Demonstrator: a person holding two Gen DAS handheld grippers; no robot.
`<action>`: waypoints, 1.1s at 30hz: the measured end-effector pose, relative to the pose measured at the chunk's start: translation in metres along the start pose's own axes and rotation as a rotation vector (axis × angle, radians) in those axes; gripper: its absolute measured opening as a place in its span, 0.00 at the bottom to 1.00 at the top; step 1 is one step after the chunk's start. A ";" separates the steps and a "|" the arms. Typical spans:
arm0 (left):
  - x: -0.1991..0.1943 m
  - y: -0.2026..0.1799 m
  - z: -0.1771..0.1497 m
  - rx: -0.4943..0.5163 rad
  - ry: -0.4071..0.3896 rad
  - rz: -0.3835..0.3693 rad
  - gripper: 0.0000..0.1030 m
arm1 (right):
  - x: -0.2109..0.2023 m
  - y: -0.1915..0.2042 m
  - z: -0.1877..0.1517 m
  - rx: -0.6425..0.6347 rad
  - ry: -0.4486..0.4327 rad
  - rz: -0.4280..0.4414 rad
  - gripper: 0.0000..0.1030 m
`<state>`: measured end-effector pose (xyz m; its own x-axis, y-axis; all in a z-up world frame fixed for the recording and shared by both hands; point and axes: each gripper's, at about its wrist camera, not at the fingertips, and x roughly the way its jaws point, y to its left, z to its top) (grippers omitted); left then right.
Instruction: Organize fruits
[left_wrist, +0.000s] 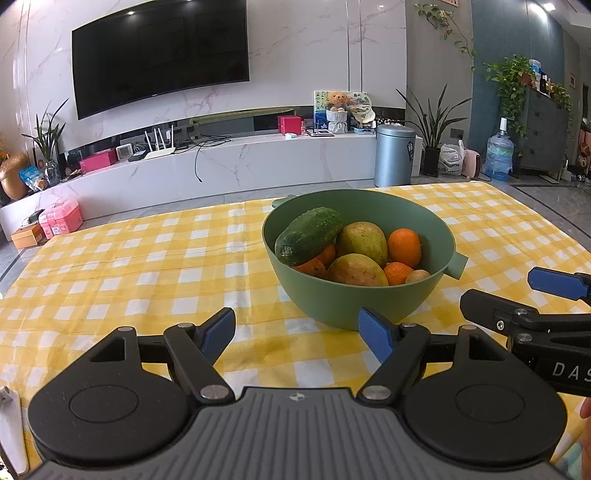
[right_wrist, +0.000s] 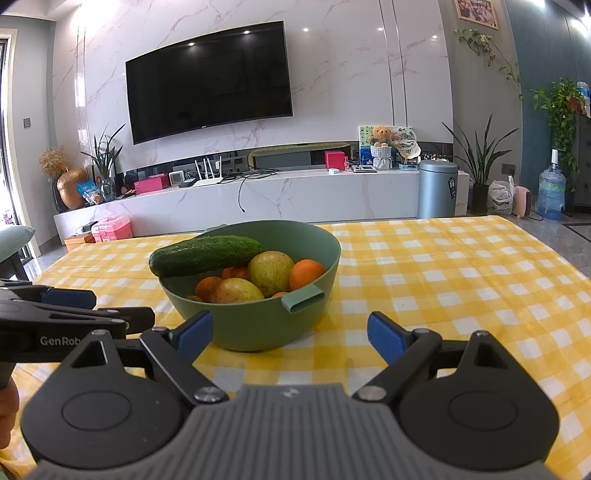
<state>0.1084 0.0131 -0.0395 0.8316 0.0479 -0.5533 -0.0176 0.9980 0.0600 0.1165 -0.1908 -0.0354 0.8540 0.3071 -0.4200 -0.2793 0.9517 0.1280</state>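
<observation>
Green bowl (left_wrist: 354, 295) parked mid-desk on the yellow checked cloth (left_wrist: 147, 266), heaped with a cucumber (left_wrist: 308, 236) on top, two mangoes (left_wrist: 360, 240) and several oranges (left_wrist: 404, 245) beneath. Left gripper (left_wrist: 297, 334) and right gripper (right_wrist: 290, 332) both just short of the bowl, jaws wide apart, nothing between them. Main risk: cucumber lying tilted across the pile with one end out past the rim, likely to roll off onto the desk if nudged or if fruit below gets pulled first. Also possible: round oranges slipping from the pads, or the light bowl skidding on loose cloth.
</observation>
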 end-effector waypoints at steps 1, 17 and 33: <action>0.000 0.000 0.000 0.000 0.000 0.000 0.86 | 0.000 0.000 0.000 0.000 0.000 -0.001 0.84; 0.000 0.001 0.000 -0.001 0.001 -0.001 0.87 | 0.000 0.000 0.000 0.000 0.000 -0.001 0.84; -0.001 -0.002 0.000 -0.014 0.005 -0.001 0.86 | 0.000 0.000 0.000 -0.001 0.002 0.000 0.84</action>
<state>0.1076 0.0115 -0.0390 0.8291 0.0472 -0.5571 -0.0248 0.9986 0.0477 0.1164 -0.1909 -0.0355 0.8532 0.3069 -0.4218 -0.2794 0.9517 0.1274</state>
